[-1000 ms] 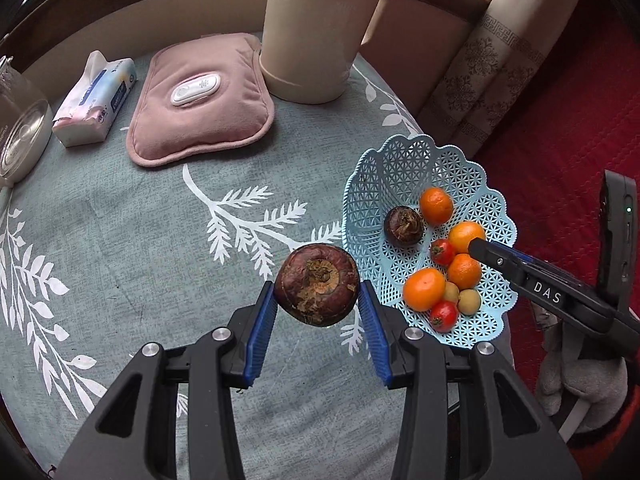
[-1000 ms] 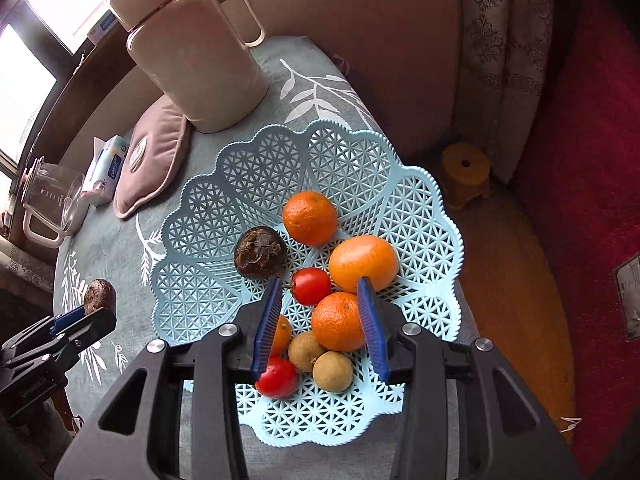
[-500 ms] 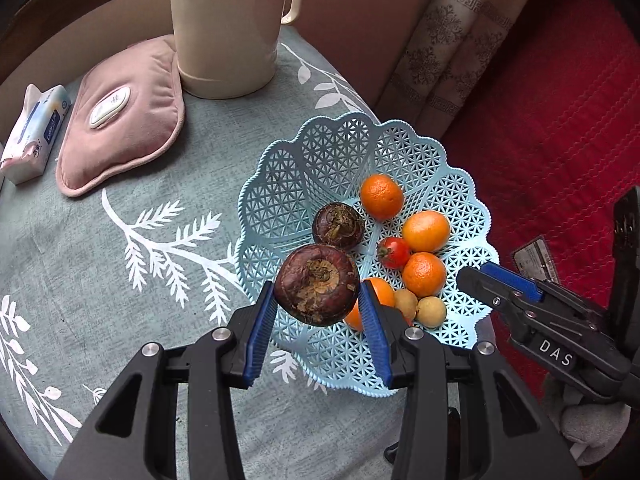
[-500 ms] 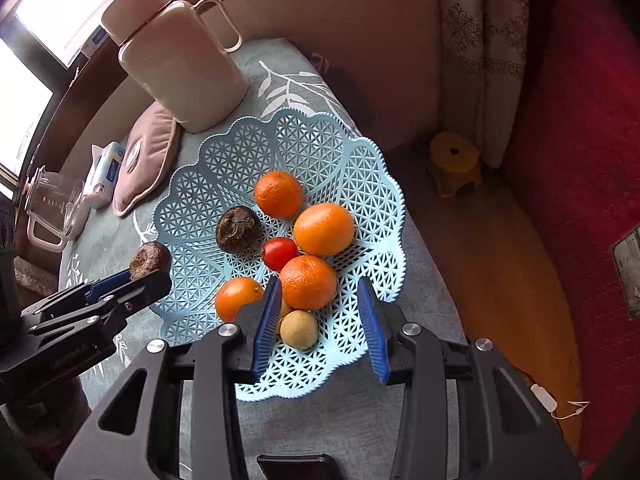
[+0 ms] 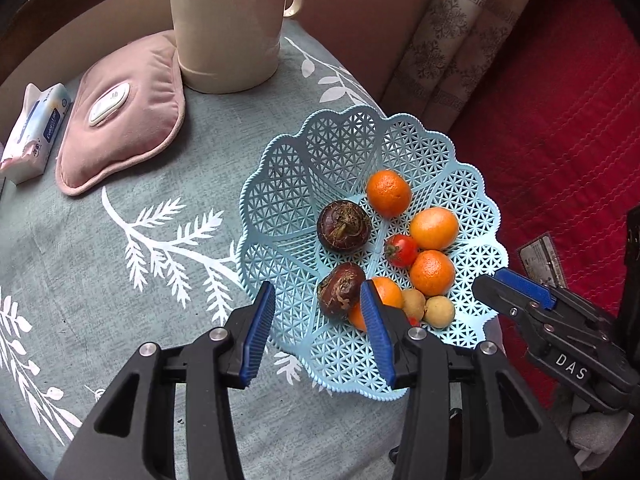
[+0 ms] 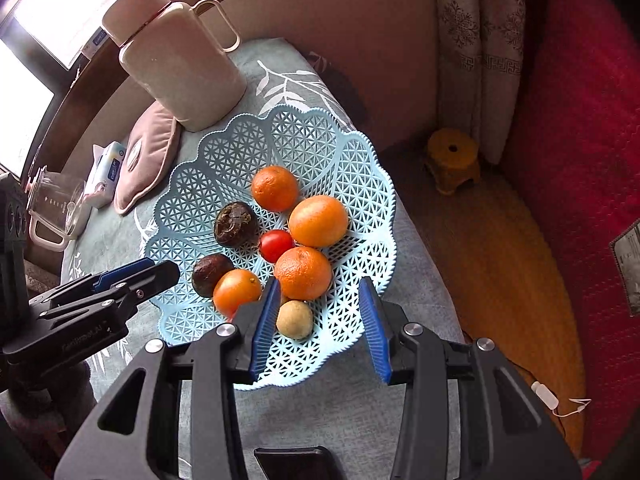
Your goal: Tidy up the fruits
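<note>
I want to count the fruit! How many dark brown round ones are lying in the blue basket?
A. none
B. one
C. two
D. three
C: two dark brown fruits lie in the blue basket, one near the middle and another lower down beside an orange, just ahead of the open left gripper.

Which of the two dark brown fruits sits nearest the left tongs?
The lower dark fruit, resting against an orange just ahead of the left tongs. The other dark fruit lies farther up the basket.
</note>
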Available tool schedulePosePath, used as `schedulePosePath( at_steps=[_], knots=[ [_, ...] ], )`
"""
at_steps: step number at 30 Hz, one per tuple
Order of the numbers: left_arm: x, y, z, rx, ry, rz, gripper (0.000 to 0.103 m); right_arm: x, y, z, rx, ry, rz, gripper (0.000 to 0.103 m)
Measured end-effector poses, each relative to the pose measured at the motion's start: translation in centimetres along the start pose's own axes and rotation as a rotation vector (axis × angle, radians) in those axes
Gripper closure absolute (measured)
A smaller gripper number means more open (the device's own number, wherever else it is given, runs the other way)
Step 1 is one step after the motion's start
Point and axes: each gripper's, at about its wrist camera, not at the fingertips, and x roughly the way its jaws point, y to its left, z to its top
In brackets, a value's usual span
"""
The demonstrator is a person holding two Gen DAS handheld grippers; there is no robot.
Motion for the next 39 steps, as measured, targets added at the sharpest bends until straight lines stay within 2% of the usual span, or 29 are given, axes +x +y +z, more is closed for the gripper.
schedulePosePath(
  at_steps=[3, 5, 7, 11, 15, 19, 23, 25, 28, 39],
  knots=[
    [-0.4, 0.4, -0.1, -0.012, -0.010, 0.014, 0.044, -0.3, 0.4, -0.3, -0.023, -0.002, -0.008, 0.059],
    [-0.6, 0.8, -0.2, -0.032, -0.003, 0.027, 0.038, -0.5, 0.8, -0.5, -0.042, -0.006, -0.008, 0.052],
    [-0.8, 1.2, -0.3, -0.047, 0.008, 0.052, 0.033, -0.8, 1.3, -0.8, -0.064, -0.011, -0.027, 0.036],
    [-1.9, 1.6, -0.8, -0.062, -0.008, 0.060, 0.033, -1.1, 2.0, -1.3, -0.100, -0.003, -0.046, 0.031],
    [-3.1, 1.8, -1.1, -0.057, -0.014, 0.102, 0.033, -1.3, 2.3, -2.0, -0.118, 0.003, -0.071, 0.019],
    [-4.2, 2.0, -1.4, -0.057, -0.020, 0.149, 0.033, -1.9, 2.6, -2.5, -0.121, -0.005, -0.079, 0.017],
    [-5.7, 2.0, -1.8, -0.053, -0.045, 0.146, 0.033, -2.7, 3.1, -2.9, -0.131, -0.025, -0.079, 0.015],
    [-6.5, 1.7, -2.0, -0.040, -0.067, 0.152, 0.033, -3.2, 3.5, -3.0, -0.136, -0.034, -0.081, 0.012],
    [-8.0, 1.4, -2.2, -0.026, -0.116, 0.164, 0.022, -3.8, 4.0, -3.3, -0.145, -0.047, -0.083, 0.011],
    [-12.9, 0.8, -3.0, 0.008, -0.253, 0.191, 0.022, -6.0, 5.5, -4.1, -0.186, -0.095, -0.100, 0.011]
  ],
)
